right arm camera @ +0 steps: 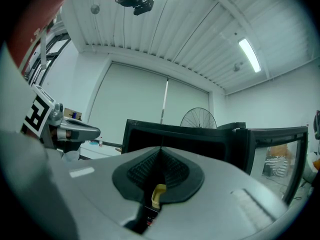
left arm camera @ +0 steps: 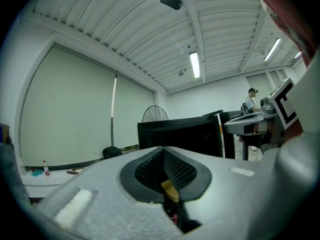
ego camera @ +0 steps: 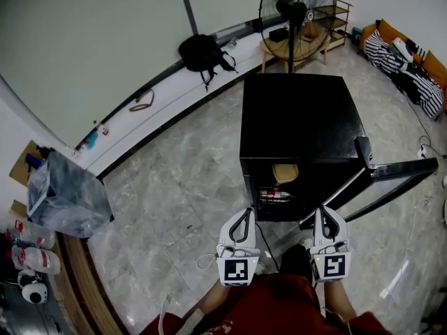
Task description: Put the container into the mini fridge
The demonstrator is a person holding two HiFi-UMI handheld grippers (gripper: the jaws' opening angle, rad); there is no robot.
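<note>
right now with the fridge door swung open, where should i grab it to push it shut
Probably its free outer edge, farthest from the hinge, approached from the right with the right gripper. The fridge door stands swung out to the right of the mini fridge, leaving that edge exposed. Its fingers are shut, so open them first.

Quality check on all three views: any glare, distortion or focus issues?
Head view: fisheye bows the wall ledge; the mini fridge top reads flat black and its interior is dim. Left gripper view: dark vignette at the corners, ceiling light blown out, the left gripper soft up close. Right gripper view: same vignette, ceiling strip clipped, red clothing blurred top left.
</note>
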